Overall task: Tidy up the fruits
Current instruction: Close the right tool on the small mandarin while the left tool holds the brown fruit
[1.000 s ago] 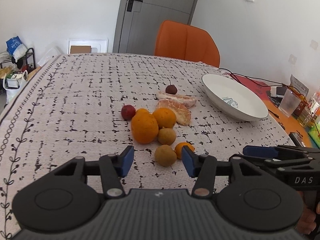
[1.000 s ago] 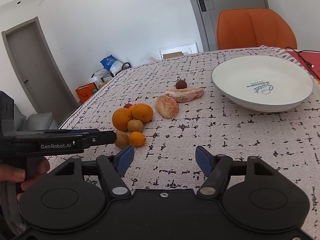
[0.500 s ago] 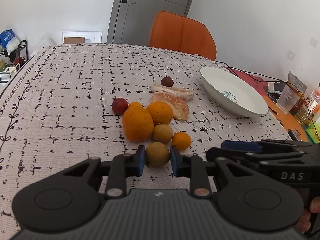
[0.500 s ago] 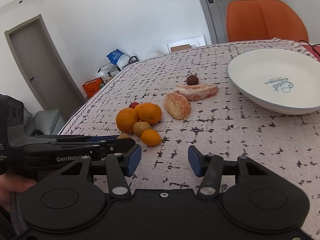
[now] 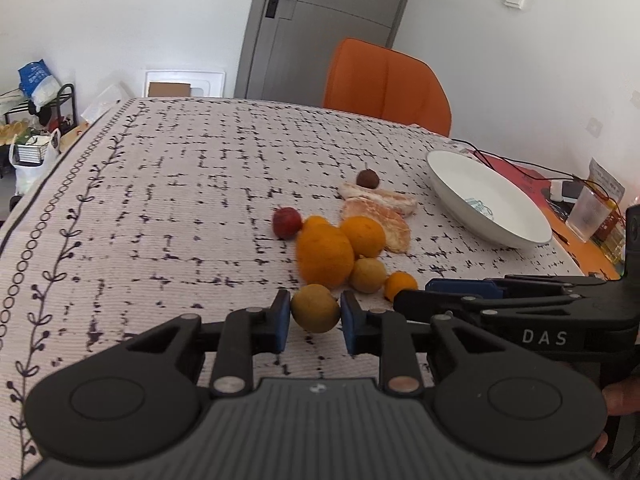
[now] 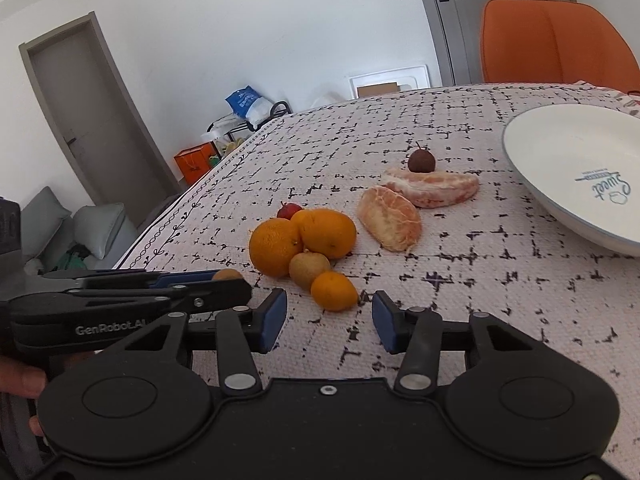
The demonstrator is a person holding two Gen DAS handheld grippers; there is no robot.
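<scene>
left gripper (image 5: 314, 318): pinching brown round fruit (image 5: 315, 308)
right gripper (image 6: 329, 322): jaws closing, nothing gripped
small orange (image 6: 334, 291): just ahead, between right jaws, nearer right hand

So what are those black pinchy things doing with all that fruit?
A person is tidying fruit with a gripper in each hand. The left gripper has pinched a small brownish-green fruit at the near edge of the pile. The right gripper is closing toward a little orange, not touching it yet. The white bowl has no fruit in it.
</scene>
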